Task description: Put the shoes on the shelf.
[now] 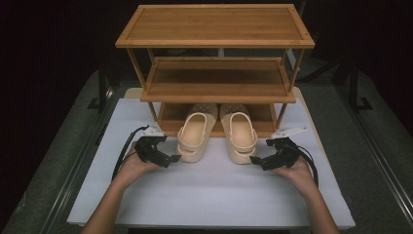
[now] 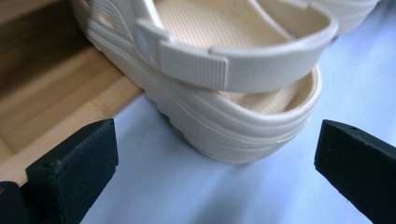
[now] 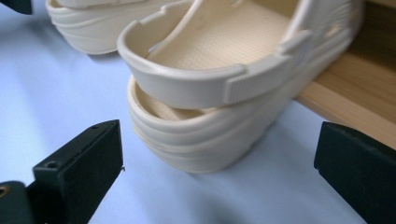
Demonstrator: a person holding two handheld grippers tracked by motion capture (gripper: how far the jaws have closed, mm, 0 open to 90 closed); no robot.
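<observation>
Wooden rack (image 1: 214, 92) over the clogs' (image 1: 195, 134) toes — both grippers (image 1: 170, 158) released, empty, behind their heels.

Materials as I see them: matt foam, bare wood.
Both cream clogs (image 1: 195, 134) (image 1: 240, 132) look soft matt rubbery plastic, ribbed straps, textured insoles. Rack (image 1: 214, 44) is smooth light wood with visible grain. Table cover (image 1: 214, 195) plain matt white. My jaw pads matt black.
</observation>
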